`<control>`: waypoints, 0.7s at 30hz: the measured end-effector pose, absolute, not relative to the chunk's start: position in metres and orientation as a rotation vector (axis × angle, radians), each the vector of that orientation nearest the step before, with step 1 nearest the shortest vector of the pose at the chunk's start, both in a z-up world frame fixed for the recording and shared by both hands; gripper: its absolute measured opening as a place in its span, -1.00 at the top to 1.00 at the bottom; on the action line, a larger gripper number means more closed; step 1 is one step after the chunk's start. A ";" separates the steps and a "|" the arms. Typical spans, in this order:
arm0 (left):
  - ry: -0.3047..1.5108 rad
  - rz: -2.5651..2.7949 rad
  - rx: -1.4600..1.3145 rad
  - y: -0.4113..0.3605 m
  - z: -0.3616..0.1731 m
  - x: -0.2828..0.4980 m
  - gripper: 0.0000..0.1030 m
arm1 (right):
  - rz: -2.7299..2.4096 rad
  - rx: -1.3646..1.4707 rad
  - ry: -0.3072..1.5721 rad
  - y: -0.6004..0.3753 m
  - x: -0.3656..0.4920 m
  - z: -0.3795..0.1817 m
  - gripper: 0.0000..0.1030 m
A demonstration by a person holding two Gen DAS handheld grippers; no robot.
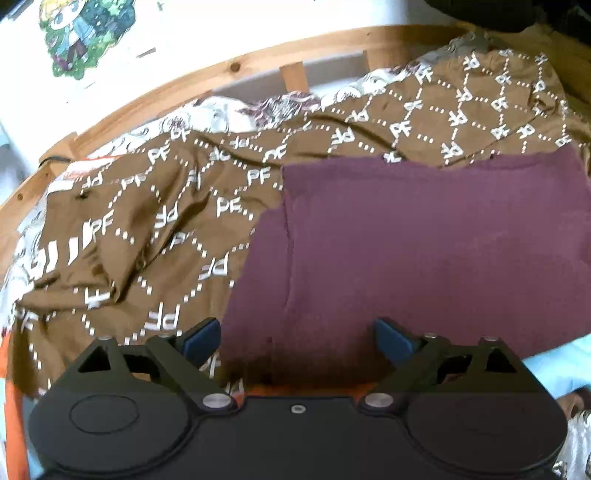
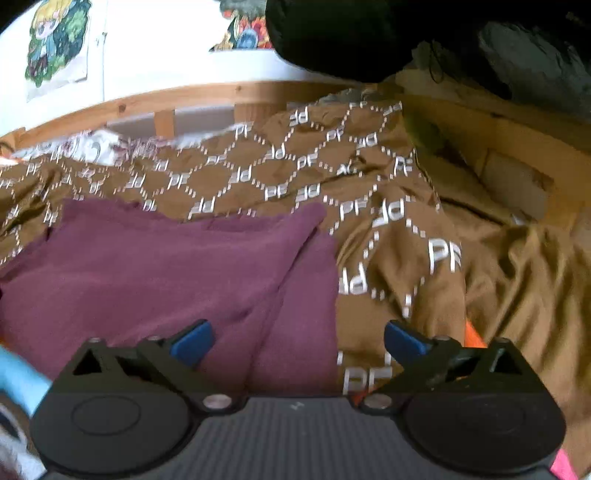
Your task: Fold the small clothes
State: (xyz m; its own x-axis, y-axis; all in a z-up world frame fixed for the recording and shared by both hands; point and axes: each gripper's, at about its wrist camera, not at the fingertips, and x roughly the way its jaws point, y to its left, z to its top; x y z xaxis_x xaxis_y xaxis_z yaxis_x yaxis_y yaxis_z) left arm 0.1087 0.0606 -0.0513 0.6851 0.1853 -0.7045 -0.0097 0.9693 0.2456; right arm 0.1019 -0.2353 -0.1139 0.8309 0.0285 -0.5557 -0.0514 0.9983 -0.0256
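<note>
A maroon garment point(image 1: 424, 240) lies folded flat on a brown cloth printed with white PF letters point(image 1: 155, 221). My left gripper point(image 1: 297, 338) hovers over the garment's near left part, its blue pads point(image 1: 201, 339) spread wide with nothing gripped. In the right wrist view the same maroon garment point(image 2: 159, 266) fills the left half, one folded layer edge running diagonally. My right gripper point(image 2: 297, 338) stands open above its right border, where maroon meets the brown PF cloth point(image 2: 388, 229). Neither pad point(image 2: 404, 339) presses on fabric.
A wooden bed rail point(image 1: 229, 70) curves along the far side, with a white wall and a cartoon sticker point(image 1: 85, 33) behind. Floral white bedding point(image 1: 207, 114) shows at the back. A black bulky object point(image 2: 369, 37) sits top right; plain brown fabric point(image 2: 524, 280) bunches at right. Orange cloth point(image 1: 11, 413) peeks out at lower left.
</note>
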 end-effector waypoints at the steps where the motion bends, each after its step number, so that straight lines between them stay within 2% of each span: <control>1: 0.826 0.119 0.224 0.062 -0.054 0.108 -0.83 | 0.016 -0.075 0.617 -0.232 0.098 -0.117 -0.98; 5: 0.877 0.145 0.163 0.070 -0.062 0.106 -0.83 | -0.075 -0.123 0.648 -0.228 0.083 -0.127 -0.96; 8: 0.891 0.152 0.115 0.077 -0.064 0.104 -0.85 | -0.075 -0.120 0.602 -0.224 0.073 -0.120 -0.78; 11: 0.900 0.153 0.095 0.080 -0.065 0.103 -0.86 | -0.032 -0.123 0.524 -0.217 0.066 -0.113 -0.74; 13: 0.902 0.154 0.089 0.081 -0.066 0.102 -0.87 | 0.002 -0.158 0.499 -0.209 0.070 -0.110 -0.58; 16: 0.909 0.154 0.081 0.082 -0.068 0.104 -0.87 | 0.031 -0.189 0.526 -0.201 0.084 -0.119 0.05; 17: 0.911 0.154 0.078 0.083 -0.068 0.104 -0.87 | 0.031 -0.185 0.551 -0.202 0.090 -0.123 0.44; 18: 0.911 0.154 0.076 0.083 -0.068 0.104 -0.87 | 0.040 -0.161 0.568 -0.204 0.094 -0.125 0.67; 20: 0.912 0.153 0.075 0.083 -0.068 0.104 -0.88 | 0.057 -0.065 0.559 -0.214 0.091 -0.123 0.89; 21: 0.913 0.153 0.074 0.083 -0.068 0.104 -0.88 | 0.050 -0.013 0.528 -0.220 0.086 -0.117 0.89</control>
